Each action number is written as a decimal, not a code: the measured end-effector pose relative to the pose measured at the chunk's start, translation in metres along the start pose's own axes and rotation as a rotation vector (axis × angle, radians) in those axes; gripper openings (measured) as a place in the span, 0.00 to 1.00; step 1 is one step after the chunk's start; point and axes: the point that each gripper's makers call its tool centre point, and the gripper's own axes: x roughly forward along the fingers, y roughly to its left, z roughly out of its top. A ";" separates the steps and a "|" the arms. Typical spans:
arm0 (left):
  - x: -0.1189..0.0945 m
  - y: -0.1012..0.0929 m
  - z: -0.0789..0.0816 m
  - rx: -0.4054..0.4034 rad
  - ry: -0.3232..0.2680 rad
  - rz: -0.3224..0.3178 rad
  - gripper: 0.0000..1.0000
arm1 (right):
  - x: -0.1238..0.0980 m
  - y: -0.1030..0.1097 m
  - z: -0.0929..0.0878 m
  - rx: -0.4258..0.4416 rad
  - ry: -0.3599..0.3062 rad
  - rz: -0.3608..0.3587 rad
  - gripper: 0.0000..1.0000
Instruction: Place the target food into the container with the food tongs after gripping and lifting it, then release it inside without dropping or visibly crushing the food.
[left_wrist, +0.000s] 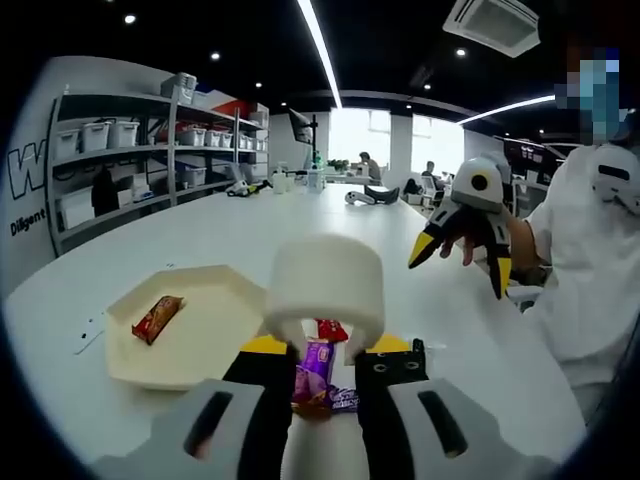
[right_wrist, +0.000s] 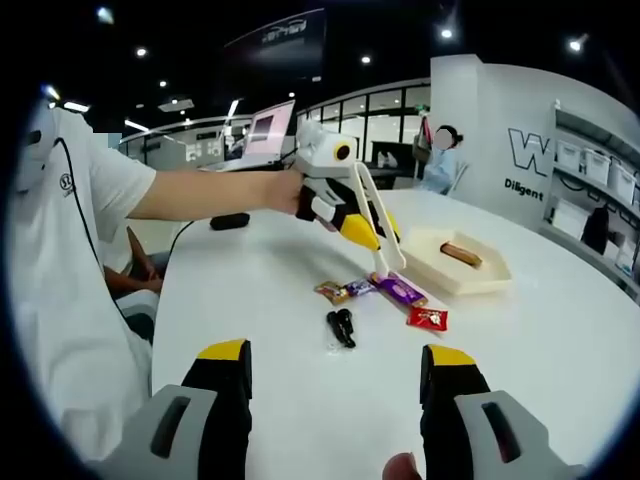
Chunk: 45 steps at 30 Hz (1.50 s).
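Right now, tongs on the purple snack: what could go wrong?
1. The tongs grip the purple packet near one end; it may slip during the lift.
2. The red packet and another wrapper lie close; they could get dragged.
3. The tray already holds a snack; a careless release could land on it.

Long ceiling light strips (left_wrist: 322, 45) and small round downlights (right_wrist: 141, 51) light the room from above, against a dark ceiling. Bright windows (left_wrist: 352, 135) at the far end of the left gripper view are blown out to white. The white table (right_wrist: 270, 290) reflects the light evenly, with only soft, faint shadows beside the small things lying on it. Both views bend strongly toward their edges (shelves and walls curve). The tongs' white end (left_wrist: 324, 285), close to the lens, looks soft and overexposed.
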 end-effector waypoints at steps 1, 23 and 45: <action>0.000 0.001 0.000 -0.002 0.000 0.000 0.21 | 0.000 0.000 0.000 0.000 0.000 0.000 0.66; 0.007 0.014 -0.012 0.014 0.050 0.005 0.22 | 0.002 0.000 -0.004 0.007 0.005 0.004 0.66; 0.015 0.016 -0.020 0.018 0.083 -0.001 0.23 | 0.004 0.000 -0.007 0.013 0.009 0.010 0.66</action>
